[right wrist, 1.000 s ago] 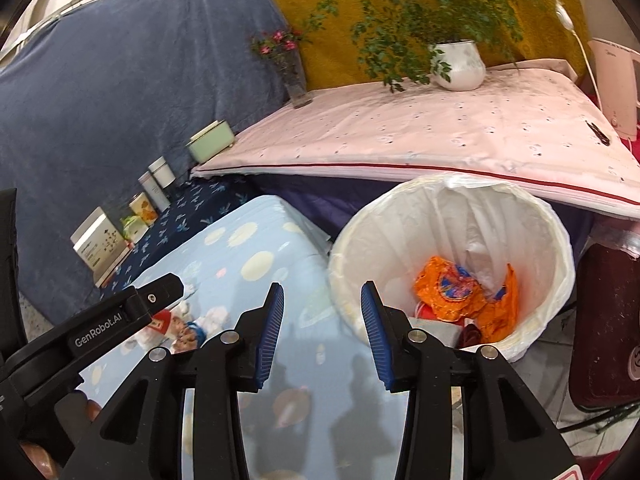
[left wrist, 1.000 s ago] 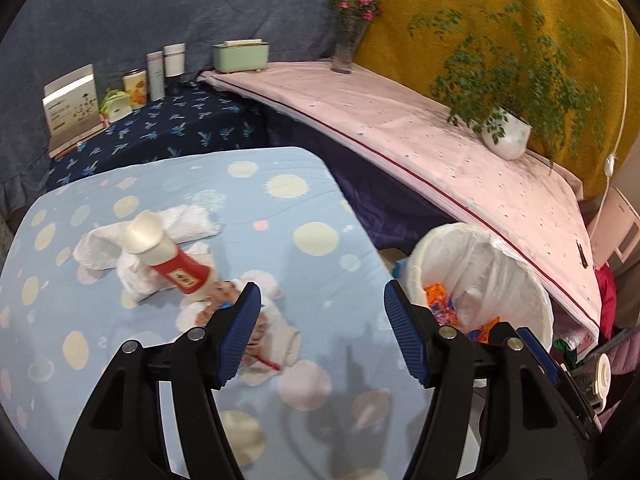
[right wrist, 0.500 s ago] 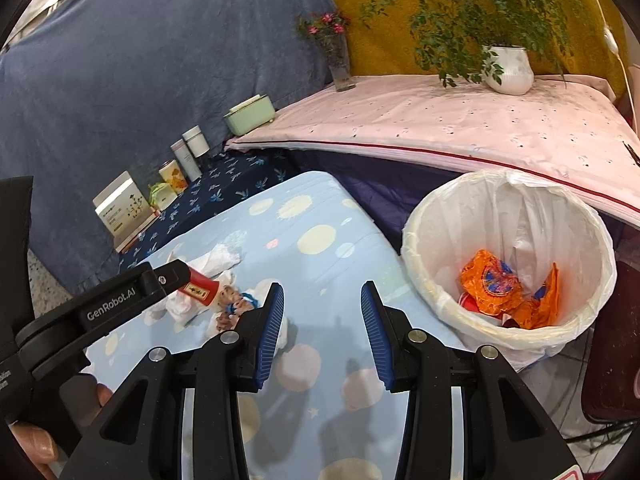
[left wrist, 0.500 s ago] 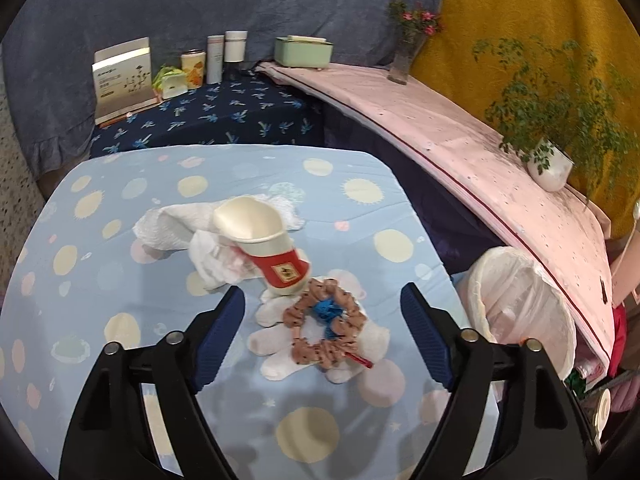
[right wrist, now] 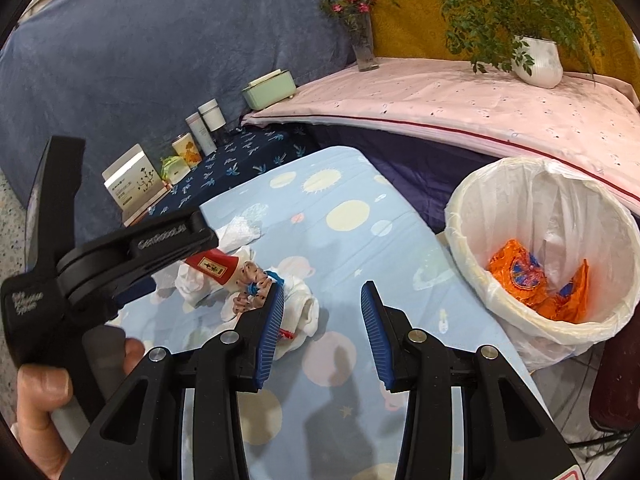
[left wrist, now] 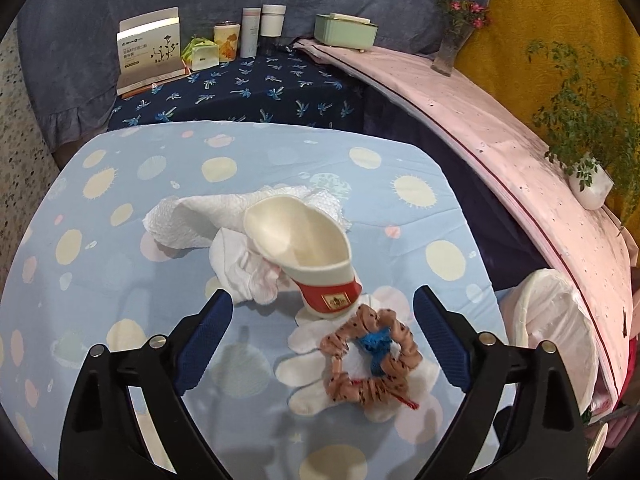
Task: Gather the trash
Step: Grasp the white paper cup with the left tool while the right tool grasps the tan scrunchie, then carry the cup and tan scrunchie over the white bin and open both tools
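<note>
- Where the trash lies — centre of the left wrist view — a paper cup [left wrist: 308, 252] rests on its side on the blue spotted tablecloth [left wrist: 120, 264], its cream mouth toward the upper left and its red band toward the lower right.
- Crumpled white tissues [left wrist: 208, 220] sit just behind and to the left of the cup, touching it; one more wad is tucked under its rim.
- Just below the cup's base, a pink dotted scrunchie [left wrist: 372, 360] with a blue scrap inside its ring lies on a white cloth [left wrist: 312, 376].
- The left gripper [left wrist: 322, 340] hovers over this pile, pointing down at it; its jaws have just been opening and now stand wide, with the scrunchie and the cup's base seen between the blue pads, nothing pressed.
- In the right wrist view the right gripper [right wrist: 322, 324] stands partly parted over bare tablecloth, gripping nothing; the pile lies at its left pad's tip, behind it.
- At the left of that view a hand [right wrist: 44, 412] holds the left gripper's black body.
- The white-lined trash bin [right wrist: 540, 256] stands off the table's edge at the right, with orange wrappers [right wrist: 524, 276] in its bottom — well apart from the cup.
- Behind, a dark blue shelf carries a box [left wrist: 150, 52], canisters and a green case [left wrist: 346, 30]; a pink-covered ledge holds a flower vase [left wrist: 450, 52] and a potted plant [right wrist: 536, 60].
</note>
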Available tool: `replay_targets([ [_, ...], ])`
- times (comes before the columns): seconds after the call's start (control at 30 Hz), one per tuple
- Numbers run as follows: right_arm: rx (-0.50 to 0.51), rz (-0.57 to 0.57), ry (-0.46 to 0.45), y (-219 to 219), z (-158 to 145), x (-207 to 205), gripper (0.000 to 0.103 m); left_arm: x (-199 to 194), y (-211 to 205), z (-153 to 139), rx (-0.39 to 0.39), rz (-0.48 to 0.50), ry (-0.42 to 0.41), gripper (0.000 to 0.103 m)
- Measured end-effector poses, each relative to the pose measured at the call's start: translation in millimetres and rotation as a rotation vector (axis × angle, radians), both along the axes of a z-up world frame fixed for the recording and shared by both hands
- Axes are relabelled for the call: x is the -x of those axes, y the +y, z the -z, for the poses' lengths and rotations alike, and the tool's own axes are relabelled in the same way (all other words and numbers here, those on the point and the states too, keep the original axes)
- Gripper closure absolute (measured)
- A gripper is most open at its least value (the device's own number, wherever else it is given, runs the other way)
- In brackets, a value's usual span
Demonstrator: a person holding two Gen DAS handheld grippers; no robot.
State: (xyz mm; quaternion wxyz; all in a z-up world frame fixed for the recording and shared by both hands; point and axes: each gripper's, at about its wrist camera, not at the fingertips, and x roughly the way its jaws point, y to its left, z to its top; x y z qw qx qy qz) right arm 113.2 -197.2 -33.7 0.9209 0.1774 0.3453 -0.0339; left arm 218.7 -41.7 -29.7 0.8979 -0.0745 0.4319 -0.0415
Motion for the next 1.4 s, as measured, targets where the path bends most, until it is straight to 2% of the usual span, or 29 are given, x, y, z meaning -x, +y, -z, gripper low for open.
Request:
replay_targets([
  [0.1, 0.000, -0.020, 0.013, 5.7, 5.6, -8.2, 0.063, -8.6, 5.1, 5.2, 0.003, 0.000, 0.010, 0.020],
  [0.27, -0.011, -0.066, 0.041, 20.5, 17.3, -26.4, 0.063, -13.6, 13.0, 18.1, 0.022, 0.038, 0.045, 0.052],
  [0.3, -0.013, -0.078, 0.048, 24.6, 20.1, -31.0, 0.063, -13.3, 15.0, 20.6, 0.023, 0.047, 0.050, 0.056],
  [0.37, -0.013, -0.095, 0.058, 31.1, 24.4, -38.8, 0.063, -12.9, 17.6, 23.5, 0.025, 0.059, 0.055, 0.073],
  [0.47, -0.012, -0.116, 0.074, 40.2, 31.5, -49.1, 0.063, -10.1, 25.5, 26.6, 0.015, 0.069, 0.050, 0.087],
  [0.6, -0.006, -0.135, 0.103, 51.5, 41.9, -59.6, 0.063, -5.0, 37.5, 28.7, 0.026, 0.074, 0.045, 0.089],
  [0.67, 0.001, -0.138, 0.111, 55.3, 45.3, -62.1, 0.068, -3.9, 42.0, 29.2, 0.033, 0.077, 0.044, 0.089],
  [0.73, 0.002, -0.145, 0.124, 58.0, 49.1, -64.3, 0.084, -1.7, 46.2, 29.3, 0.040, 0.081, 0.042, 0.089],
  [0.83, 0.000, -0.140, 0.123, 58.7, 49.4, -63.1, 0.088, 2.4, 50.0, 28.4, 0.043, 0.083, 0.038, 0.089],
  [1.4, -0.020, -0.111, -0.009, 43.7, -2.1, -28.8, 0.091, 44.1, 41.4, -7.0, 0.046, 0.124, -0.031, 0.089],
])
